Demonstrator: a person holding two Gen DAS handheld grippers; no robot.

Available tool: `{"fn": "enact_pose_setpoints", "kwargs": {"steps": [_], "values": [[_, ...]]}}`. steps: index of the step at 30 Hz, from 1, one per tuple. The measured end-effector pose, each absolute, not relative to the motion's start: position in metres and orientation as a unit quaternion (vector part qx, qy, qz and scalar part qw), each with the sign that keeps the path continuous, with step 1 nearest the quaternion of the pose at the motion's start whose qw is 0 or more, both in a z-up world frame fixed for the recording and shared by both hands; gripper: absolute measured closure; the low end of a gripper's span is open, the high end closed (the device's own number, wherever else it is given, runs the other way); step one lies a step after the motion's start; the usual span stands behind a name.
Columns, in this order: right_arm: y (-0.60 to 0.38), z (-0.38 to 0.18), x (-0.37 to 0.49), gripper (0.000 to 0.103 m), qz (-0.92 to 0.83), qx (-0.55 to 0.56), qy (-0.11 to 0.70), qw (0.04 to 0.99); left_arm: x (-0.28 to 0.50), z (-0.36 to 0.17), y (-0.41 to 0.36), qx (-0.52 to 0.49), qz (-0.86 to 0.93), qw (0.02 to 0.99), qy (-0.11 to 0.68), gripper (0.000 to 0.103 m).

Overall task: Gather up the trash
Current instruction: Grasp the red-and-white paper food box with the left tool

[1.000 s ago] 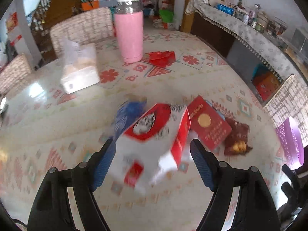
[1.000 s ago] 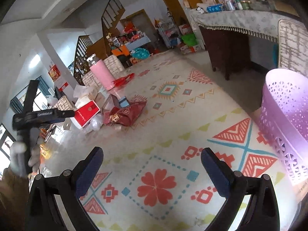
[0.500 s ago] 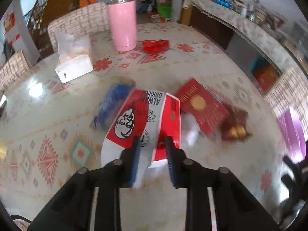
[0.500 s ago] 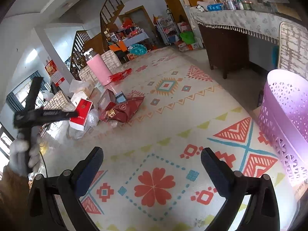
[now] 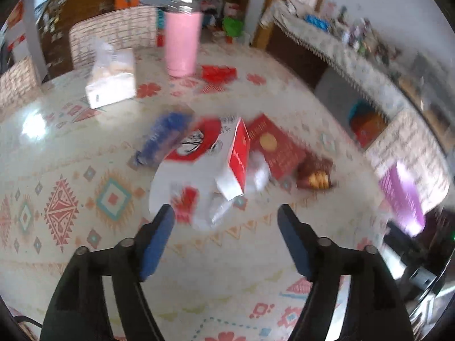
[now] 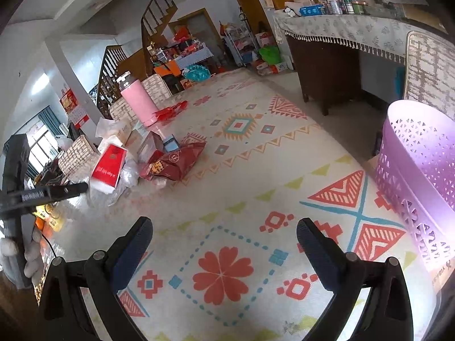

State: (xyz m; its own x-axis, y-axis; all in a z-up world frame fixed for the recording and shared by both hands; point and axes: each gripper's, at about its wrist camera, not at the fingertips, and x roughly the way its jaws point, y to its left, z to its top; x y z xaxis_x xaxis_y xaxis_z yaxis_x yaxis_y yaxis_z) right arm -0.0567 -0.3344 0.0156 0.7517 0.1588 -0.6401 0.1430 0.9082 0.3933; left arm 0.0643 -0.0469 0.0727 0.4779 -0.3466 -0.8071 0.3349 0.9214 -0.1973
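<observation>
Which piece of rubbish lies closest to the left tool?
The red-and-white paper bag. It sits just ahead of the left tool; the flat red box and brown wrapper lie farther off.

black two-finger grippers (image 6: 224, 233), blue pads (image 6: 133, 247), silver screws, apparently a grey knit glove (image 6: 17, 258)

Patterned table with a cluster of litter

The table (image 6: 233, 176), under a pale cloth printed with red flowers, diamonds and triangles, bears at its far left a pink tumbler (image 6: 138, 101), a tissue pack (image 5: 112, 78) and a red wrapper (image 6: 172, 109). Nearer lie a red-and-white paper bag (image 5: 199, 170) on crumpled clear plastic (image 6: 129, 174), a blue wrapper (image 5: 163, 139), a red box (image 5: 274, 147) and a dark red snack bag (image 6: 177, 160). A purple basket (image 6: 421, 170) stands at the right edge.
</observation>
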Motion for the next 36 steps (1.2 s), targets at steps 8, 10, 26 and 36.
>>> {"fn": "enact_pose_setpoints", "kwargs": {"steps": [8, 10, 26, 36], "values": [[-0.333, 0.017, -0.057, 0.0, 0.01, 0.21, 0.353, 0.912, 0.131, 0.073, -0.02, -0.049, -0.169, 0.861, 0.477, 0.019], [-0.334, 0.016, -0.057, 0.0, 0.011, 0.211, 0.355, 0.91, 0.147, 0.069, -0.021, -0.053, -0.178, 0.855, 0.484, 0.018], [-0.332, 0.012, -0.048, 0.0, 0.011, 0.213, 0.37, 0.904, 0.146, 0.032, -0.057, -0.091, -0.217, 0.807, 0.541, 0.03], [-0.331, 0.01, -0.046, 0.0, 0.002, 0.213, 0.376, 0.902, 0.074, 0.056, -0.034, -0.099, -0.18, 0.846, 0.493, 0.037]]}}
